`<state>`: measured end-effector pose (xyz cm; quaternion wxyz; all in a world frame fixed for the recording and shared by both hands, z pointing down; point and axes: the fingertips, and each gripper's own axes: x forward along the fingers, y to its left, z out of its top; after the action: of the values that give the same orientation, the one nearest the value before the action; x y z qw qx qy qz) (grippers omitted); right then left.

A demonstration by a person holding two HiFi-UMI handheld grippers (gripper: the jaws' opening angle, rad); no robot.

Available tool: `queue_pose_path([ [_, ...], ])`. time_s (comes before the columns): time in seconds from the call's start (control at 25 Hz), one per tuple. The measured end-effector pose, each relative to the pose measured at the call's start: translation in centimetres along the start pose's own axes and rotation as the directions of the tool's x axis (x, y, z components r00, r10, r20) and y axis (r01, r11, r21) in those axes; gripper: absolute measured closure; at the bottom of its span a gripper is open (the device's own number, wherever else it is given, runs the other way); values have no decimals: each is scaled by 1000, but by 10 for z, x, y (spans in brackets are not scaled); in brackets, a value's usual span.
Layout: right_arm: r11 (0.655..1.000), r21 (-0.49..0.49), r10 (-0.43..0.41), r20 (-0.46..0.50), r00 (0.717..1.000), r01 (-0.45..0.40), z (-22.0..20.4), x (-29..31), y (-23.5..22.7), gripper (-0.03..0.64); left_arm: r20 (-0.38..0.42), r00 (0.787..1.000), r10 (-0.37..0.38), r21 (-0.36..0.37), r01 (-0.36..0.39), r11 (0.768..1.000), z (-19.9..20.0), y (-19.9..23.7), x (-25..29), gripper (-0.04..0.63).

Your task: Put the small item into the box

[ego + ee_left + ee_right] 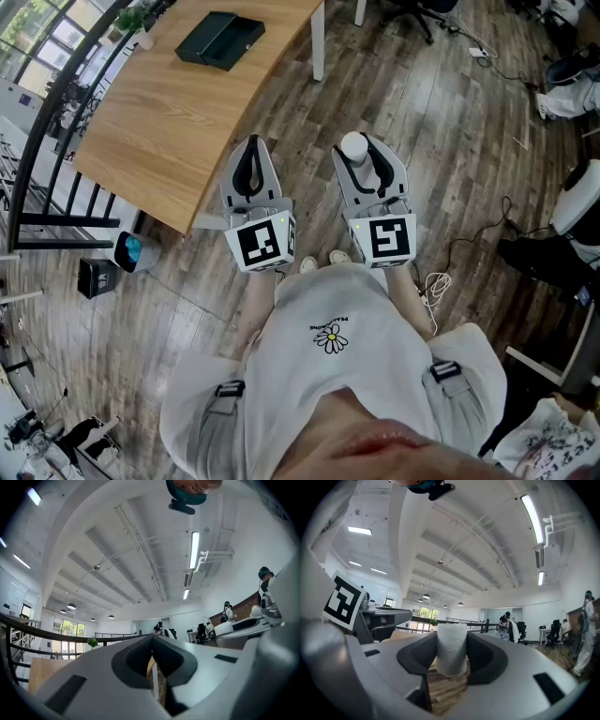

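Note:
My right gripper [359, 153] is shut on a small white cylinder [353, 146], which stands upright between the dark pads [486, 658] in the right gripper view, the white cylinder [451, 648] filling the gap. My left gripper [249, 159] is held beside it, jaws together with nothing in them; the left gripper [152, 656] shows only a thin slit. Both point up and away over the floor, short of the wooden table [178, 112]. A dark open box [221, 40] lies on the table's far side.
A person's legs and white shirt fill the lower head view. White table leg [318, 42] stands ahead. Black railing [47, 131] runs along the left. A small bin [97, 276] and cables [436, 286] lie on the wood floor. People and chairs stand far off.

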<state>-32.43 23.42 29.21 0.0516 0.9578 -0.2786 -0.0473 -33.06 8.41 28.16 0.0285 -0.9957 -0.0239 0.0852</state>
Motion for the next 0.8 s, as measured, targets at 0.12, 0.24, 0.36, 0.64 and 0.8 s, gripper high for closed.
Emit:
queue_pose_path([
  [0.12, 1000, 3, -1, 5, 1000, 1, -5, 0, 0, 431, 0, 1000, 6, 5, -6, 1000, 0, 2, -1, 578],
  [0.24, 1000, -2, 10, 9, 1000, -10, -4, 0, -1, 431, -3, 1000, 15, 10, -15, 1000, -1, 3, -1, 578],
  [0.36, 1000, 1, 30, 13, 999, -30, -3, 0, 0, 431, -9, 1000, 24, 12, -24, 1000, -3, 3, -1, 578],
  [0.64, 995, 64, 73, 50, 996, -76, -5, 2, -8, 431, -20, 999, 50, 23, -49, 999, -5, -2, 3, 578],
  [0.8, 994, 63, 86, 45, 995, -89, -10, 6, -20, 431, -22, 997, 76, 33, -76, 997, -5, -9, 7, 578],
])
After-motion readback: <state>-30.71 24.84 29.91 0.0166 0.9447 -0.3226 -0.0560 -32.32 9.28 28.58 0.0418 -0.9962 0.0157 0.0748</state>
